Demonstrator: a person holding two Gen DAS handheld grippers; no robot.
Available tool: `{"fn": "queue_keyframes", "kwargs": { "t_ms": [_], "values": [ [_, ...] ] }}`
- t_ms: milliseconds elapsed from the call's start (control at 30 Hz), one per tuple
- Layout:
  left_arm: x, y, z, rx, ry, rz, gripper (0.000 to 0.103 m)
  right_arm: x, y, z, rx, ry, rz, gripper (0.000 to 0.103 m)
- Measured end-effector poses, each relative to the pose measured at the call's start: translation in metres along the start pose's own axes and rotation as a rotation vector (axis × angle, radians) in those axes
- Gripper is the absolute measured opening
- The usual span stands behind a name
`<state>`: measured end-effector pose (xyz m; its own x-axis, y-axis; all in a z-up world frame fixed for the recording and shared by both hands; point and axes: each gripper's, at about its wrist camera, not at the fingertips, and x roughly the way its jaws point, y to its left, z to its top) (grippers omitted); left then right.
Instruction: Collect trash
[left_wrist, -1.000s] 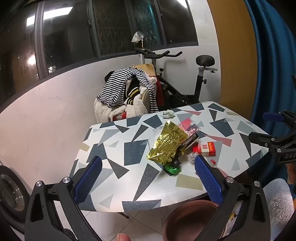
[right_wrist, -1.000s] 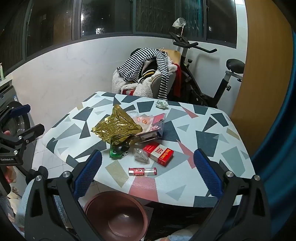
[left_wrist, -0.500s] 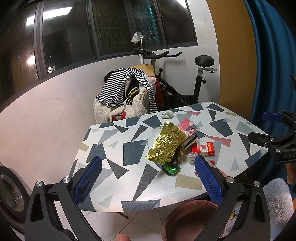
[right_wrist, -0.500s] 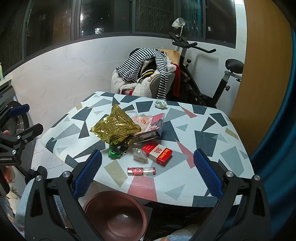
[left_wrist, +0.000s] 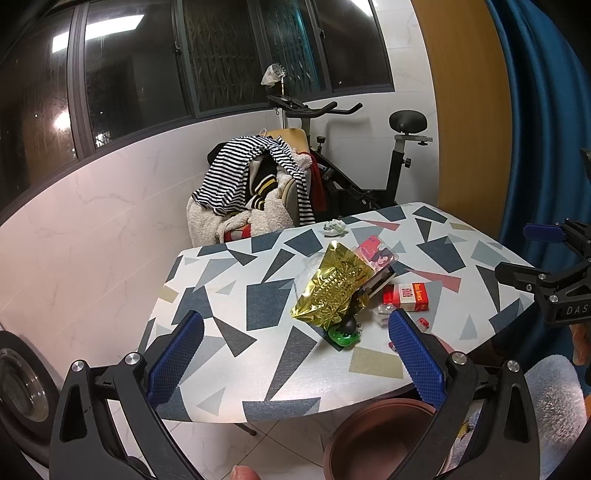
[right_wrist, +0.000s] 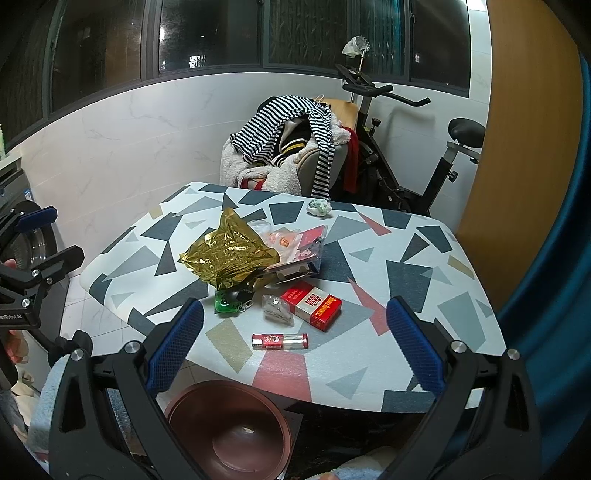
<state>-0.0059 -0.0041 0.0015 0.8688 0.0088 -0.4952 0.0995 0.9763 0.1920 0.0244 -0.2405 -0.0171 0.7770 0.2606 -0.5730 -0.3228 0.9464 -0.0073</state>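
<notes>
**Both grippers hovering wide over trash-strewn table**

Left gripper (left_wrist: 295, 354) is hanging spread wide off the near edge of the patterned table (left_wrist: 266, 302), holding nothing. Right gripper (right_wrist: 294, 347) is also gaping wide and empty, facing the table from the other near side. Trash is sitting clustered mid-table: a crumpled gold foil bag (right_wrist: 229, 254) is lying over a clear plastic packet with red and pink print (right_wrist: 303, 247), partly covering it. Just in front of the bag a green and black small item (right_wrist: 227, 301) is resting, beside a crumpled clear wrapper (right_wrist: 277, 312), which is touching a red cigarette pack (right_wrist: 314, 306). A small red-capped clear tube (right_wrist: 280, 340) is lying nearer the table edge, apart from the pack. A wadded white-green tissue (right_wrist: 318, 206) is sitting alone at the far side. A brown round bin (right_wrist: 229, 428) is standing on the floor below the near table edge, between the two grippers. A chair piled with clothes (right_wrist: 288, 147) and an exercise bike (right_wrist: 417, 155) are standing behind the table.
</notes>
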Motion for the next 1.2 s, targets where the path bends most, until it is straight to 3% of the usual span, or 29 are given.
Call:
{"fn": "queue_keyframes", "kwargs": {
  "t_ms": [1200],
  "values": [
    [-0.0027,-0.0045,-0.0027,-0.004,0.008,-0.002,0.098,-0.0033,0.0033,-0.0011,-0.006,0.001,-0.005,0.097]
  ]
}}
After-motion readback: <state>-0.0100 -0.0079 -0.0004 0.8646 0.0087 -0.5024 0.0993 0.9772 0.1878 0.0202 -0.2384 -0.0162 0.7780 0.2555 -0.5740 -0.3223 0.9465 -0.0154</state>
